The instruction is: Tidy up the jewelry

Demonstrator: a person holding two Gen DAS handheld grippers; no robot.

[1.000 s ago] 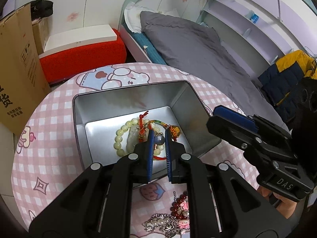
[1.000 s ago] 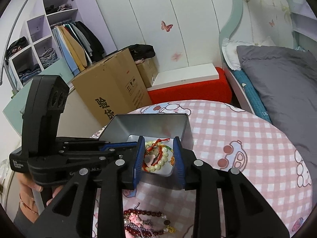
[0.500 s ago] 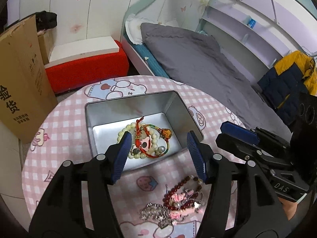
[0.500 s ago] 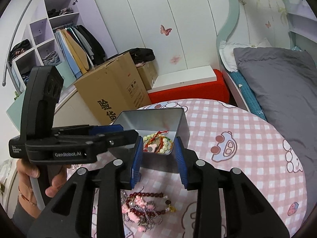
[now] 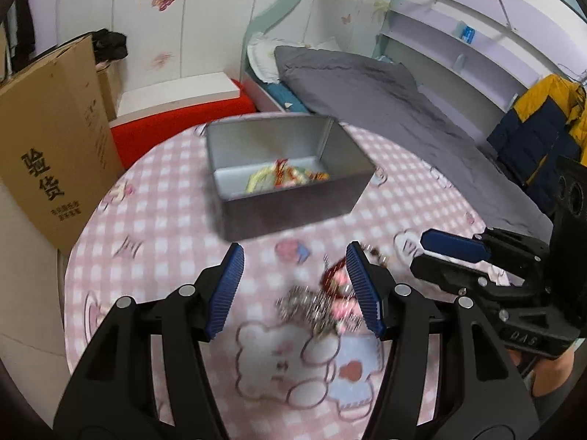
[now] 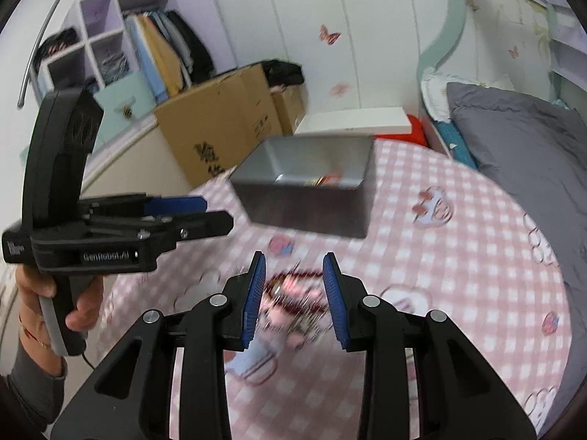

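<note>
A grey metal tin [image 5: 293, 201] stands on the pink checked round table [image 5: 154, 220]; it also shows in the right wrist view [image 6: 312, 198]. Inside lie a pale bead bracelet and red cord pieces [image 5: 286, 178]. A blurred pile of loose jewelry [image 5: 323, 302], red beads and silvery chain, lies on the table in front of the tin, seen too in the right wrist view [image 6: 293, 300]. My left gripper [image 5: 295, 286] is wide open and empty, above the table left of the pile. My right gripper [image 6: 293, 297] is open and empty, with the pile between its fingers.
A cardboard box [image 5: 51, 135] stands left of the table, a red bench [image 5: 183, 121] behind it, and a bed with grey bedding [image 5: 385, 95] to the right. Shelves with clothes [image 6: 121, 47] stand at the far left in the right wrist view.
My left gripper let go of a piece in the tin, opened wide and pulled back toward the pile. My right gripper also drew back and down over the pile.
</note>
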